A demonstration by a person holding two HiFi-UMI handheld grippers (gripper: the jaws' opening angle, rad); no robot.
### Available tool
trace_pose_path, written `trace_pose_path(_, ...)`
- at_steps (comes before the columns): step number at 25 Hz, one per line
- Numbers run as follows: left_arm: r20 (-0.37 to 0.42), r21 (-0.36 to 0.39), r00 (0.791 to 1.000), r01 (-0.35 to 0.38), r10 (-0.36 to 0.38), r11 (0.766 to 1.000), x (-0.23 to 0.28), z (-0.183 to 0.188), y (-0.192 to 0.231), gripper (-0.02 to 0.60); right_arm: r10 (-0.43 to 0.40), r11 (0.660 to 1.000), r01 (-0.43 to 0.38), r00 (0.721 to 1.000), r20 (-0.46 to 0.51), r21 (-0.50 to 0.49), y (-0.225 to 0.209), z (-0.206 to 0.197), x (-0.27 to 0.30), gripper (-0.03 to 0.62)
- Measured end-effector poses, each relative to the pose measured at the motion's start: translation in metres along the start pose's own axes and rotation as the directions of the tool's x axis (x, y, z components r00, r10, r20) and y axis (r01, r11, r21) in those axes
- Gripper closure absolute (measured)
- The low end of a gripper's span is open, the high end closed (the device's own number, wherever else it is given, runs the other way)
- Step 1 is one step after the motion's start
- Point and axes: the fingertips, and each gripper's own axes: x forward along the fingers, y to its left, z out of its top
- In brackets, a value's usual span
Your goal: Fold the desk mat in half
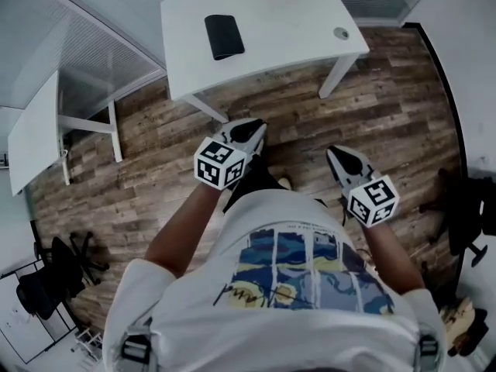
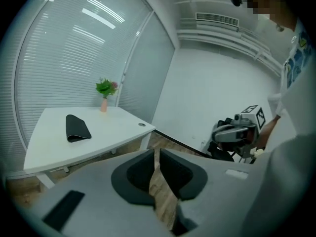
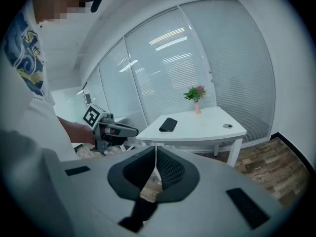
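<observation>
The black desk mat [image 1: 224,36] lies folded in half on the white table [image 1: 294,29], far from both grippers. It also shows in the left gripper view as the mat [image 2: 77,128] and in the right gripper view as the mat [image 3: 168,124]. My left gripper [image 1: 249,132] hangs over the wooden floor, short of the table's front edge. The left gripper [image 2: 156,154] has a narrow gap between its jaws, with nothing in it. My right gripper [image 1: 341,157] is held lower right, near the person's body. The right gripper [image 3: 155,152] has its tips touching and holds nothing.
A small plant in a pink vase [image 3: 196,95] stands at the table's far edge, and a round grommet [image 1: 341,32] sits near its right corner. A second white table [image 1: 35,130] stands at the left. Black office chairs [image 1: 62,266] flank the floor; glass walls with blinds lie beyond.
</observation>
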Motion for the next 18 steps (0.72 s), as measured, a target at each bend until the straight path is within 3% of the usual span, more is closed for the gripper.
trace_pose_path(4, 0.012, -0.017, 0.999, 0.044, -0.044, 0.999, -0.037, -0.012, -0.038, 0.558, 0.054, 0.998, -0.054, 0.999, -0.001, -0.024, 0.024, -0.004, 0.001, 0.588)
trace_pose_path(11, 0.048, -0.061, 0.998, 0.040, -0.037, 0.997, -0.081, -0.020, -0.068, 0.578, 0.124, 0.990, -0.124, 0.992, -0.007, -0.073, 0.053, -0.004, 0.001, 0.592)
trace_pose_path(18, 0.082, -0.030, 0.996, 0.046, -0.043, 0.998, -0.102, -0.018, -0.092, 0.578, 0.198, 0.972, -0.198, 0.980, -0.010, -0.124, 0.071, -0.004, 0.003, 0.592)
